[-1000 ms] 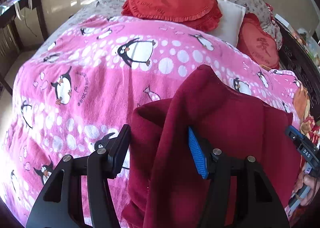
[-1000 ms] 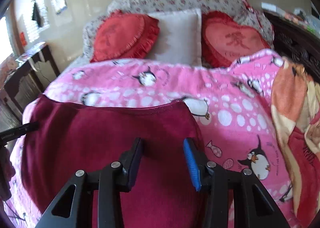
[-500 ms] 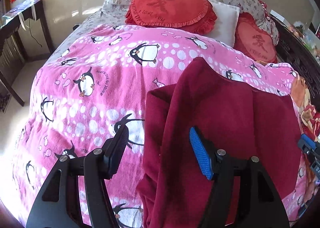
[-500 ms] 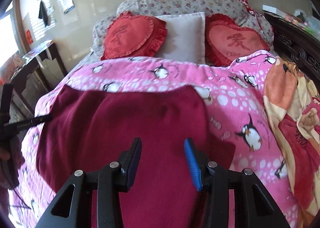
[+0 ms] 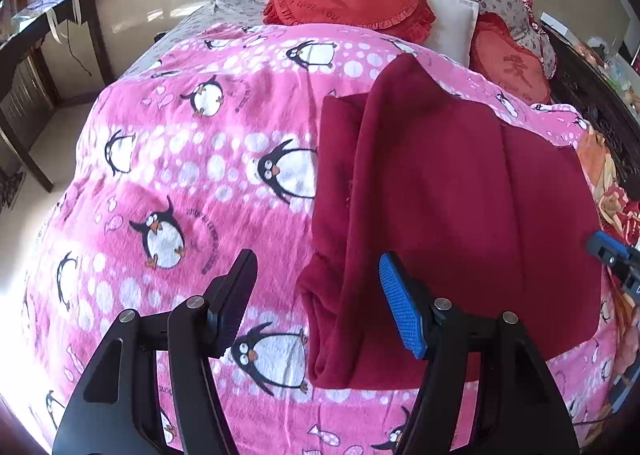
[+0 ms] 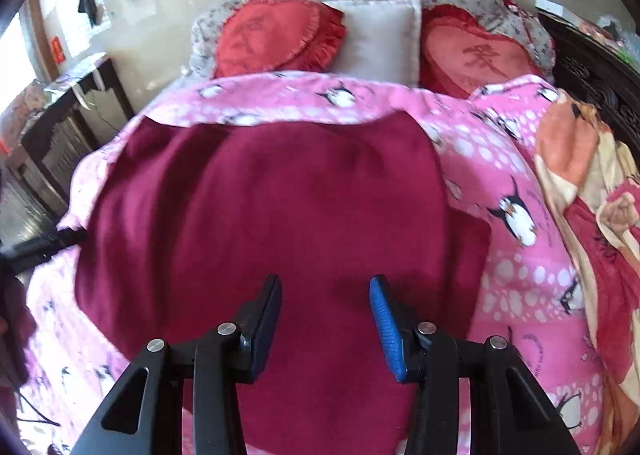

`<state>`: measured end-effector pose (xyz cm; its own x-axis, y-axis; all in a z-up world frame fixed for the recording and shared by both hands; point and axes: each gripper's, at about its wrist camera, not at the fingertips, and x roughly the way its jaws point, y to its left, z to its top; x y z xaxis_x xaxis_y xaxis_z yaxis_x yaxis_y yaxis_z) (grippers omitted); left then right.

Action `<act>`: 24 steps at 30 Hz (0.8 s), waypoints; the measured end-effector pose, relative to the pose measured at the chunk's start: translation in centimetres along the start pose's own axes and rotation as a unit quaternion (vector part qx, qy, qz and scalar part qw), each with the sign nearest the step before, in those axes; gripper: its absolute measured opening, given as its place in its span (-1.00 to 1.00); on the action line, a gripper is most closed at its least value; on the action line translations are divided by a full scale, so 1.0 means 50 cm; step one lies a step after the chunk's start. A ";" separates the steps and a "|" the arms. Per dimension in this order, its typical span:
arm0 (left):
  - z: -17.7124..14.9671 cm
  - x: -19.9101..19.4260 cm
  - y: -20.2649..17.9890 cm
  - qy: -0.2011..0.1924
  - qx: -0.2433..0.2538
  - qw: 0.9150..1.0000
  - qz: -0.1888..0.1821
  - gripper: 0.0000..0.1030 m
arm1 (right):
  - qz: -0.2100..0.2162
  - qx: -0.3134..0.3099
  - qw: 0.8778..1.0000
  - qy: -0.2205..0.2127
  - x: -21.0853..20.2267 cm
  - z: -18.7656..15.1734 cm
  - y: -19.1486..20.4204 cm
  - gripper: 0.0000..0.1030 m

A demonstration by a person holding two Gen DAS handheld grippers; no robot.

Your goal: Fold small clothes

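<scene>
A bed covered by a pink fleece blanket printed with penguins (image 5: 192, 183) carried the dark red fleece garment (image 5: 460, 195), which lay flat and partly folded toward the bed's right side, one layer doubled along its left edge. The garment appeared soft, light and limp, best pinched at a corner or the doubled edge. The left claw (image 5: 316, 303) and right claw (image 6: 325, 321) both hovered spread, gripping nothing.
</scene>
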<state>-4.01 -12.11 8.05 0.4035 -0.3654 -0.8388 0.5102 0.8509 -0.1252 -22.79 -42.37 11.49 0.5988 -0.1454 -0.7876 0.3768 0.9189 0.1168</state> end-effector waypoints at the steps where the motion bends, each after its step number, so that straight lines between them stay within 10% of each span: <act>1: -0.013 0.004 0.009 0.004 -0.006 1.000 0.000 0.25 | 0.009 -0.004 1.000 -0.004 -0.001 0.008 0.014 -0.15; 13: -0.076 0.039 0.064 0.024 -0.063 0.997 -0.041 0.27 | 0.098 -0.111 0.989 -0.009 0.125 0.145 0.318 -0.18; 24: -0.075 0.049 0.071 0.018 -0.064 0.996 -0.052 0.32 | 0.082 -0.085 0.992 0.038 0.294 0.211 0.390 -0.18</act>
<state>-4.06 -8.54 3.55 0.3252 -0.4418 -0.8361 0.4451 0.8516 -0.2769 0.78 -30.47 8.57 0.5854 0.0322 -0.8101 0.1514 0.9773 0.1482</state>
